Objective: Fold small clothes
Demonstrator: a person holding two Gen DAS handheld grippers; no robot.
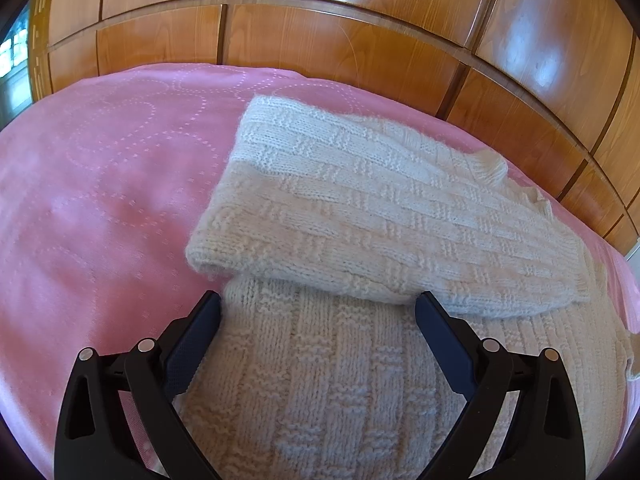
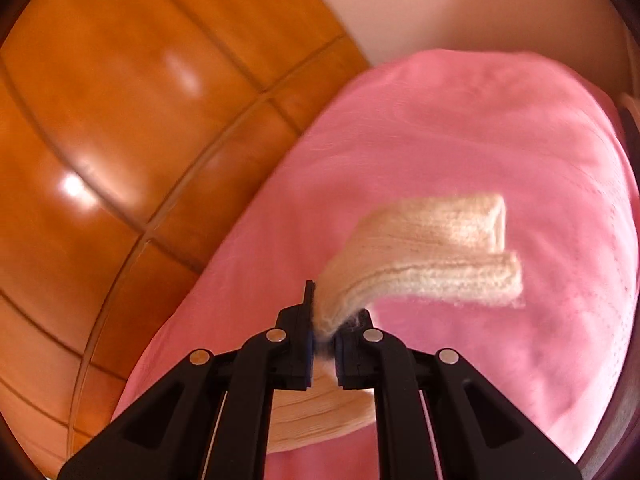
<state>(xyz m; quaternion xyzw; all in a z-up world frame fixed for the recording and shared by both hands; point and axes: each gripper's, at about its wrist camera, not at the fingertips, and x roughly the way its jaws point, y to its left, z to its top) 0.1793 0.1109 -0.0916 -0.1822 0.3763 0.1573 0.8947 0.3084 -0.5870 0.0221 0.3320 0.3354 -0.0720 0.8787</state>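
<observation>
R claw tilted down, prob. clamping knit

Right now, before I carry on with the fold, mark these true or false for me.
1. The right claw is shut on the cream knit sweater. True.
2. The left claw is clamped on the knit. False: its jaws stand wide open over the knit.
3. The bedspread is blue. False: it is pink.
4. Wooden panels stand behind the bed. True.
5. In the left wrist view, part of the sweater lies folded over the rest. True.
</observation>
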